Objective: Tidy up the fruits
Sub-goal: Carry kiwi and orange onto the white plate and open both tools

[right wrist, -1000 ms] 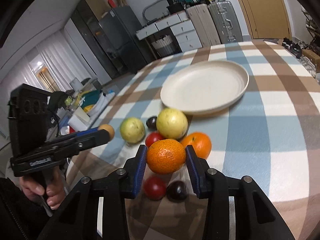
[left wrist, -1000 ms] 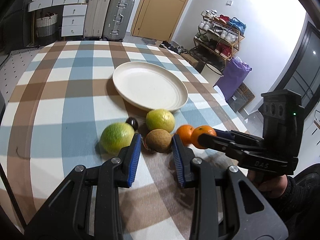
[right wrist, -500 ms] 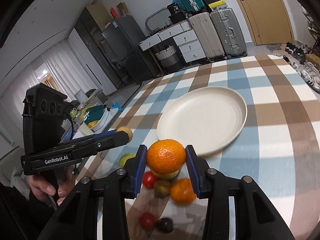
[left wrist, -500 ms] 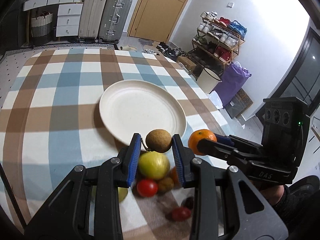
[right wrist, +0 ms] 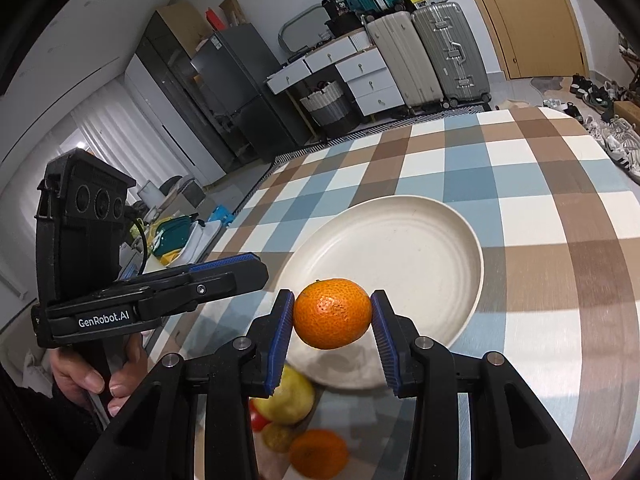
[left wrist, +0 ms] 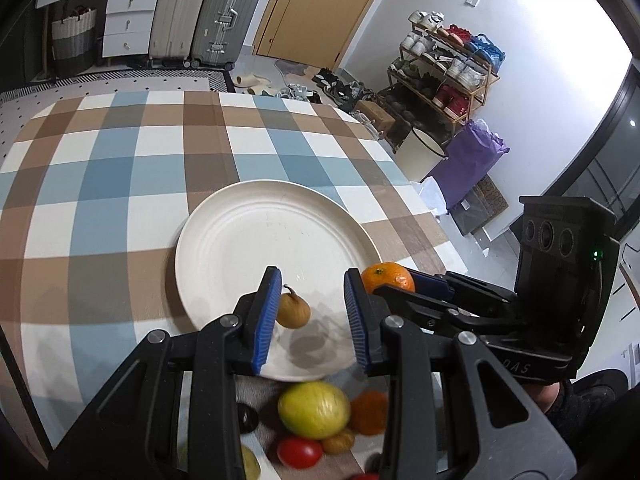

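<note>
Right gripper [right wrist: 332,300] first: its two ribbed blue pads are clamped on one round orange mandarin with dimpled peel [right wrist: 332,314], a pad pressed on each side, the fruit held up in the air over the near rim of the plate. Across to the left gripper [left wrist: 313,280]: its pads stand part open and nothing is pinched between them. One small brown fruit with a stubby stem [left wrist: 294,312] shows in the gap, close by the left-hand pad and well clear of the other; it looks to be lying on the plate, though contact with that pad I cannot tell. A bare hand [right wrist: 96,376] is wrapped around that gripper's black handle. Outward now: one round cream plate with shallow moulded rings [left wrist: 240,248], smooth and matt, sits on the desk under a checked cloth of blue, brown and white squares [left wrist: 120,184]. Just short of the plate's near rim there is a loose, blurred huddle of fruit. I count one large smooth yellow-green fruit [left wrist: 314,410], one second orange citrus [left wrist: 368,412], one glossy red tomato [left wrist: 300,452], one small yellowish-brown fruit [left wrist: 338,440] and one dark plum-like fruit [left wrist: 246,418]. More pieces peek out from under the gripper's black frame, too hidden to count.
</note>
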Motion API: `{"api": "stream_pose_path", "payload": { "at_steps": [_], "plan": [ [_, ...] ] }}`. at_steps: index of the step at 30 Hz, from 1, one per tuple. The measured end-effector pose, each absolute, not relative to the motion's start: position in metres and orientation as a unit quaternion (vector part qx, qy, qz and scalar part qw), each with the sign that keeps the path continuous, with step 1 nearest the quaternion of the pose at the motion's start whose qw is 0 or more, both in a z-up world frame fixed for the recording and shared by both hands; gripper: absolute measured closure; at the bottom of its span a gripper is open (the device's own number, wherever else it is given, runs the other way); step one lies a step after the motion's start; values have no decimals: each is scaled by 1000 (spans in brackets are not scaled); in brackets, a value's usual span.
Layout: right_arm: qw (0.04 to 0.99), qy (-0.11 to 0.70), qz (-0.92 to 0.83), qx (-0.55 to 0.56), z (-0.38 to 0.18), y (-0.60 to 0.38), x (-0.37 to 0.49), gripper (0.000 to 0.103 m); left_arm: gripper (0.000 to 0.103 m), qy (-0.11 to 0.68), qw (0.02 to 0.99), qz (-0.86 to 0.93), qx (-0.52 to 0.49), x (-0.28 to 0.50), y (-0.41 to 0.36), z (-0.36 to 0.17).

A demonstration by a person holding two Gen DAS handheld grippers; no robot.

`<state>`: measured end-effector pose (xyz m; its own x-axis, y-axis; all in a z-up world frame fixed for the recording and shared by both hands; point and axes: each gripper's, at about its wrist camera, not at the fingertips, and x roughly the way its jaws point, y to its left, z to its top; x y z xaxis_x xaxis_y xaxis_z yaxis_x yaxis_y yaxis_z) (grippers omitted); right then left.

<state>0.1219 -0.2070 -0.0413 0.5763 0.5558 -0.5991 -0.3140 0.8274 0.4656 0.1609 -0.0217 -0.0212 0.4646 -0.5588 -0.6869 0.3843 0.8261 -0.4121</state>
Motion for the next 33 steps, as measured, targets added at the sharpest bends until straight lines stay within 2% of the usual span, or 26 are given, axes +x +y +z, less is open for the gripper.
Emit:
{"api": "stream_pose_path", "payload": {
  "at_steps": [9,11,13,19,22,33],
  "plan": [
    [865,420,234,143,-67,-203,158,62,74,465,836,-274,-99,190,-29,-51],
    [862,428,233,142,-73,-201,161,54,74,465,838,-268,-101,191,-26,-52],
    [861,425,235,150,-73,-204,160,53,74,463,839,-263,-106,188,-21,-52],
    [876,397,232,146,-53,-208,146,49,73,451,850,-251,-109,174,-9,-39],
    [883,386,226,144,-43,-210,137,42,73,440,856,-249,-111,162,-2,-29],
    [904,343,218,134,-9,-205,92,35,72,410,875,-237,-102,107,16,-1]
  ]
}}
